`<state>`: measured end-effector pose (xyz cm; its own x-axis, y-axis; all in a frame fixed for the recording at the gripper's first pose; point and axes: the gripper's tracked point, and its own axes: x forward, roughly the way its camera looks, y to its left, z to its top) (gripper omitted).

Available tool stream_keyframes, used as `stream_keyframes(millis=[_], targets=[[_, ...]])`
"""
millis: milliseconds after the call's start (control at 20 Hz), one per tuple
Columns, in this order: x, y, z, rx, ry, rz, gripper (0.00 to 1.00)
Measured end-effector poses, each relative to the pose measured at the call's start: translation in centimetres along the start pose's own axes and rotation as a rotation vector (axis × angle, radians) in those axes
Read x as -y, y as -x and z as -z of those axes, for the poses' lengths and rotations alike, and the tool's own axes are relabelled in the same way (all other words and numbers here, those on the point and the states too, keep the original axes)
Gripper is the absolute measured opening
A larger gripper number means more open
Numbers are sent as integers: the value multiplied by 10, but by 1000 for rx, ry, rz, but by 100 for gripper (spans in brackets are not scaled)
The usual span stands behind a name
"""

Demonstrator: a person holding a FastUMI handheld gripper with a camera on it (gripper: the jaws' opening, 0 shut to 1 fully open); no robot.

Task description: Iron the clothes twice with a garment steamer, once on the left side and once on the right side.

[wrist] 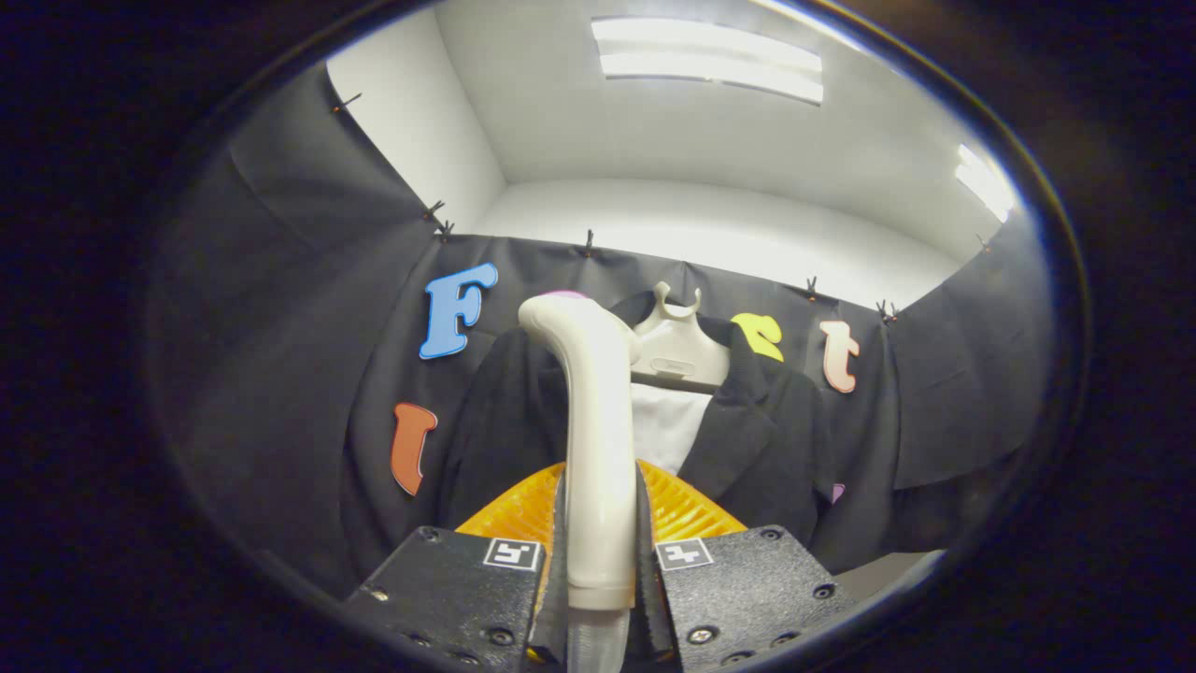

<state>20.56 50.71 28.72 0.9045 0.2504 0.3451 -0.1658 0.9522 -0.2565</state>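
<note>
Gripper (pixel 599 561): seen at the near end of the gripper view; its two fingers are closed against the sides of the steamer handle, one on each side, so the handle is clamped between them.
Fiducial tags: a small square marker is carried on the top face of each finger block, one just left (pixel 512 553) and one just right (pixel 683 553) of the handle.
Garment steamer (pixel 598 449): a pale, cream-toned handle is held upright between the fingers; it rises beyond them and bends over to the left at its rounded top. A clear hose end is seen at its base, between the finger blocks.
Orange ribbed part (pixel 687 509): a ridged, orange, fan-shaped piece is seen just beyond the fingers, behind the handle and spreading to both sides of it; what it belongs to cannot be told.
Jacket (pixel 766 439): a dark jacket is hung beyond the steamer, against the cloth wall, with its lapels open over a white shirt front (pixel 665 425).
Hanger (pixel 675 350): a pale hanger is seen at the jacket's collar, partly covered by the steamer's top.
Ceiling lights (pixel 710 58): bright panels are seen far above, on a white ceiling.
</note>
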Motion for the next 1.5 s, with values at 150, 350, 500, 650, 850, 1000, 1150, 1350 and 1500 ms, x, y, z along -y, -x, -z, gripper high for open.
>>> stream_keyframes(millis=[150,350,500,650,850,1000,1150,1350,1500], targets=[[-1,-4,21,-35,12,6,32],[0,11,47,-70,25,2,31],[3,23,63,-108,32,-1,32],[2,34,71,-133,34,-6,32],[-2,52,85,-160,51,-20,32],[-4,68,106,-202,67,-17,32],[-2,80,124,-242,77,-11,32],[-4,101,144,-270,102,-20,32],[-9,114,153,-277,124,-42,32]])
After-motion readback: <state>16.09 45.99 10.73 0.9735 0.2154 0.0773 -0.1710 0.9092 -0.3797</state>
